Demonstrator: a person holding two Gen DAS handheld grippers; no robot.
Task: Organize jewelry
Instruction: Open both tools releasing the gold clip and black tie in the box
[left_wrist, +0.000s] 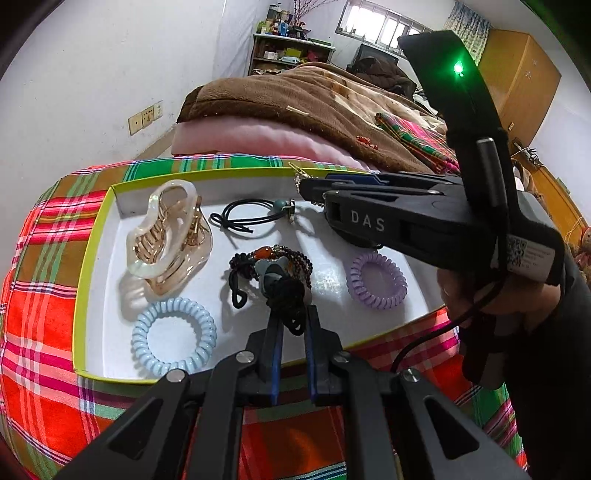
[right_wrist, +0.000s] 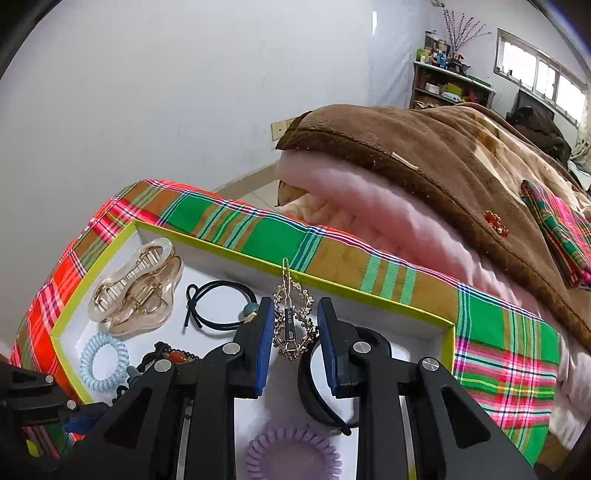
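Observation:
A white tray with a yellow-green rim (left_wrist: 79, 295) lies on a plaid cloth. In it are a clear amber hair claw (left_wrist: 170, 236), a black elastic tie (left_wrist: 243, 218), a light blue coil tie (left_wrist: 173, 336), a purple coil tie (left_wrist: 376, 280) and a dark bead bracelet with black cord (left_wrist: 273, 269). My left gripper (left_wrist: 291, 321) is shut on the bracelet's black cord. My right gripper (right_wrist: 295, 314) is open over the tray's far rim (right_wrist: 369, 291), with a gold chain ornament (right_wrist: 293, 321) between its fingers. A black band (right_wrist: 314, 391) lies under it.
A folded brown blanket (right_wrist: 424, 155) over a pink quilt (right_wrist: 369, 206) lies just behind the tray. A folded plaid cloth (right_wrist: 561, 229) sits at right. A white wall is at left, a shelf (right_wrist: 443, 85) and a window are far back.

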